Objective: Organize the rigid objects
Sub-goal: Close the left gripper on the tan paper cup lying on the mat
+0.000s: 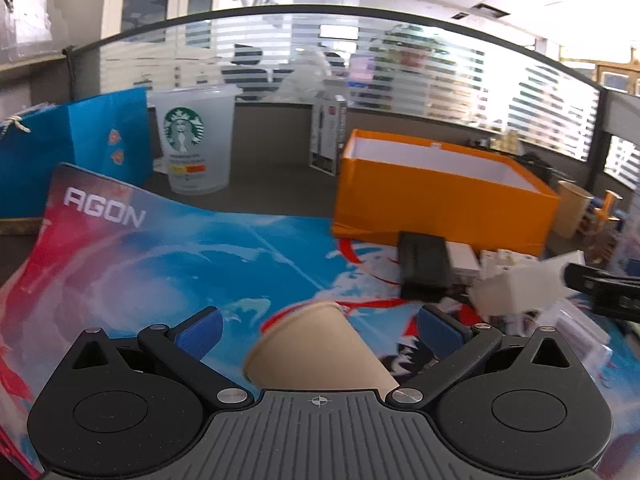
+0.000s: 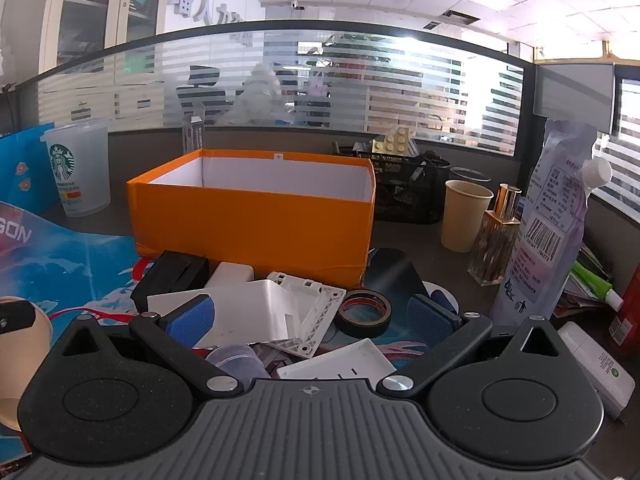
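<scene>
An open orange box (image 1: 440, 204) (image 2: 256, 216) stands on the desk beyond a pile of rigid items. The pile holds a black case (image 2: 168, 276) (image 1: 424, 260), a white power adapter (image 2: 232, 272), a white plastic bracket (image 2: 316, 312), a bent white plate (image 2: 240, 312), a tape roll (image 2: 362, 312) and a flat white panel (image 2: 340, 362). My left gripper (image 1: 320, 328) is open, with a tan paper cup (image 1: 320, 356) lying on its side between the fingers. My right gripper (image 2: 308, 316) is open just above the pile, holding nothing.
A Starbucks cup (image 1: 196, 140) and blue bag (image 1: 80, 148) stand at the back left. A paper cup (image 2: 464, 216), perfume bottle (image 2: 496, 236), pouch (image 2: 548, 220) and black mesh organiser (image 2: 404, 184) crowd the right. An AGON mat (image 1: 160, 260) covers the desk.
</scene>
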### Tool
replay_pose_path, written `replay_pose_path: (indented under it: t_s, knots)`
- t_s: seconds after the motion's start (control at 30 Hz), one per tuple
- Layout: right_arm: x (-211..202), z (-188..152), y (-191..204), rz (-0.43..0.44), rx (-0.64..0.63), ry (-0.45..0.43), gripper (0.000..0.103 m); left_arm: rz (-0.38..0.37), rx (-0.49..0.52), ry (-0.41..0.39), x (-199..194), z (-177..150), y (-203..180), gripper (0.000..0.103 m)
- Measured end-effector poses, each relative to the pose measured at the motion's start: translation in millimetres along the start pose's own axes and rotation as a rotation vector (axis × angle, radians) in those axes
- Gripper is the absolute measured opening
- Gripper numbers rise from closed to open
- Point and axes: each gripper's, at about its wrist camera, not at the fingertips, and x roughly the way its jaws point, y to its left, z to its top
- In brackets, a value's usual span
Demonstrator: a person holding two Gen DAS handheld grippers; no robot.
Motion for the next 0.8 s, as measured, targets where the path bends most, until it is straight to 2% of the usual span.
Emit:
replay_pose_path:
  t_s: [0.2, 0.8]
  knots:
    - [0, 0, 0, 0.009, -0.007, -0.004, 0.103, -0.047, 0.035, -0.005, -11, -8, -13, 0.103]
    - [-4, -1, 4, 0.011, -0.030, -0.014, 0.103, -0.072, 0.025, 0.019, -12, -21, -19, 0.103]
